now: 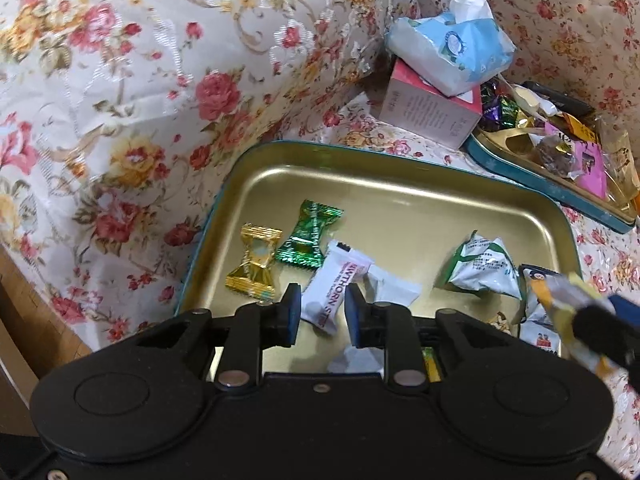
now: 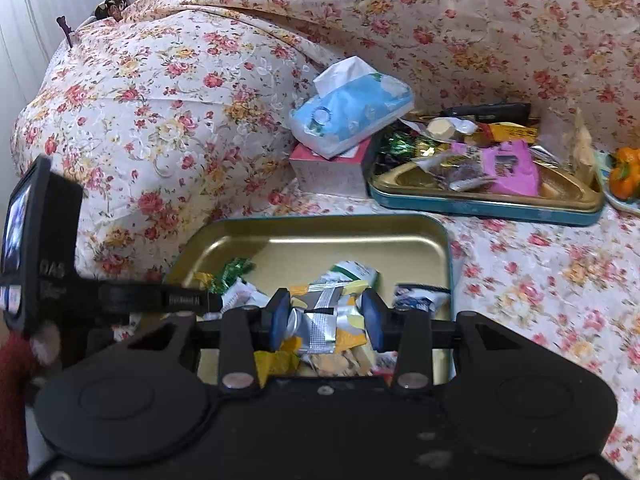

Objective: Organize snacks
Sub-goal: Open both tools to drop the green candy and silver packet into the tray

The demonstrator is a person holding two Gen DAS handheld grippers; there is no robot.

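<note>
A gold tray with a teal rim (image 1: 400,216) (image 2: 340,240) lies on the floral cover. In it lie a gold-wrapped candy (image 1: 254,264), a green-wrapped candy (image 1: 308,240), a white hawthorn stick packet (image 1: 332,292), and a green-and-white packet (image 1: 480,268). My left gripper (image 1: 320,316) hovers open just over the tray. The hawthorn packet's lower end lies between its blue pads, which do not press on it. Over the tray's near right side, my right gripper (image 2: 326,322) is shut on a crumpled silver-and-yellow snack packet (image 2: 324,316), which also shows at the right edge of the left wrist view (image 1: 560,296).
A second teal-rimmed tray (image 1: 520,176) (image 2: 480,202) heaped with mixed snacks sits behind to the right. Beside it a blue tissue pack (image 1: 452,48) (image 2: 352,112) rests on a pink box (image 1: 428,112). Oranges (image 2: 624,176) lie far right. A floral cushion (image 2: 160,120) rises to the left.
</note>
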